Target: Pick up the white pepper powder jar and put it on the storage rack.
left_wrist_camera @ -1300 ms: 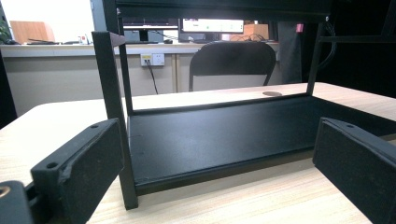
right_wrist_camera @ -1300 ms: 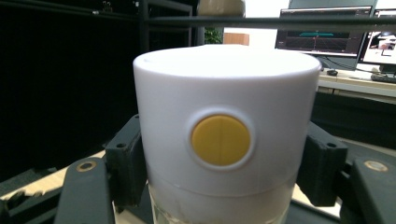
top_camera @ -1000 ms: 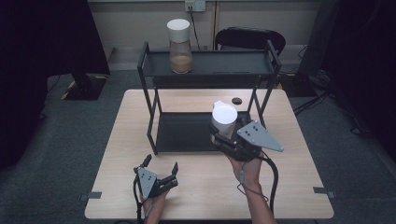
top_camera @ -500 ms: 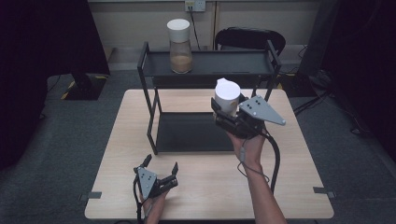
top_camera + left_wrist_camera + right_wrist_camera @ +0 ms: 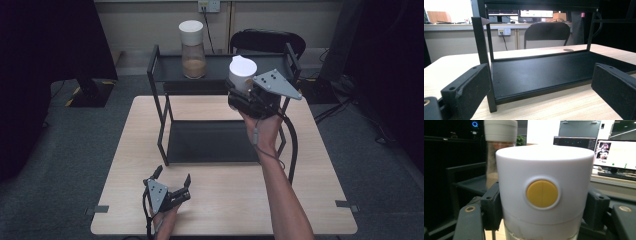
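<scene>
While claw-gripped, white-lidded jar (image 5: 242, 72) upright

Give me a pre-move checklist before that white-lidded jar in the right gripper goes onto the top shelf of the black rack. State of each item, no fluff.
1. Grip on the held jar: ok. The right gripper has a jaw pressed against each side of the white lid.
2. Held jar upright: ok, lid level in the right gripper view.
3. Height over the top shelf: cannot tell; the jar's base is hidden.
4. Free spot on the shelf: ok. The other jar stands at the shelf's left part, and bare shelf lies between the two.
5. Left gripper out of the way: ok, open, low at the table's near edge.
6. Rack steady: cannot tell.
</scene>
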